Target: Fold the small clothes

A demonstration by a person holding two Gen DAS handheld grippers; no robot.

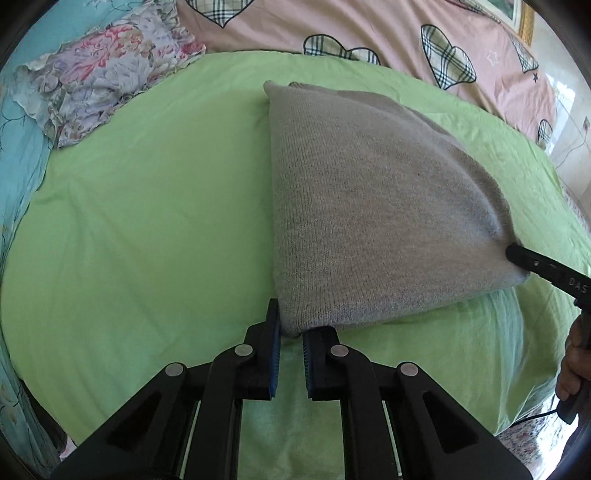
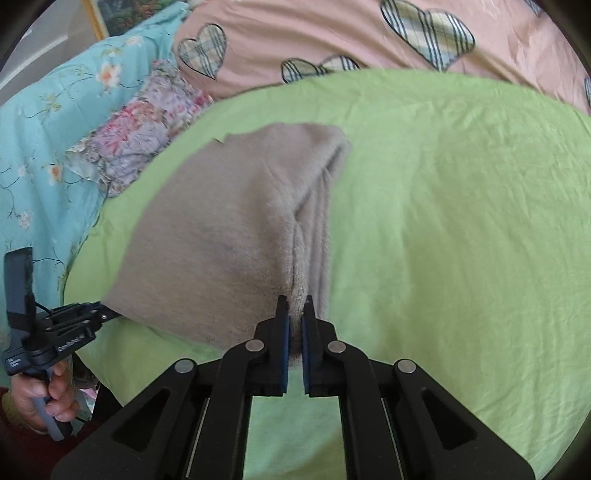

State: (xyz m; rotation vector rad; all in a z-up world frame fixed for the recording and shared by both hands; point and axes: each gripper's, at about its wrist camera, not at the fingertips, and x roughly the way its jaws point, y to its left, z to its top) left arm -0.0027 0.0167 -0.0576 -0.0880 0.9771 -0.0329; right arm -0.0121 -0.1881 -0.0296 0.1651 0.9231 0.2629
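L gripper (image 1: 291, 334) has its fingers clamped on the near-left corner of the grey knit garment (image 1: 369, 206); R gripper (image 2: 295, 314) has fingers pinched on the near-right corner, where several layers bunch together. Both corners are raised off the green sheet (image 1: 147, 221), so the near edge hangs taut btwn the two grips, prob. to keep the layers aligned while that edge is carried over for the next fold. Garment is already folded at least once (stacked edges in the right wrist view); its far end rests on the sheet mid-bed. Beyond it, w/ no contact: floral cloth (image 1: 110, 74) at far left, pink heart-print quilt (image 1: 369, 26) at the back.
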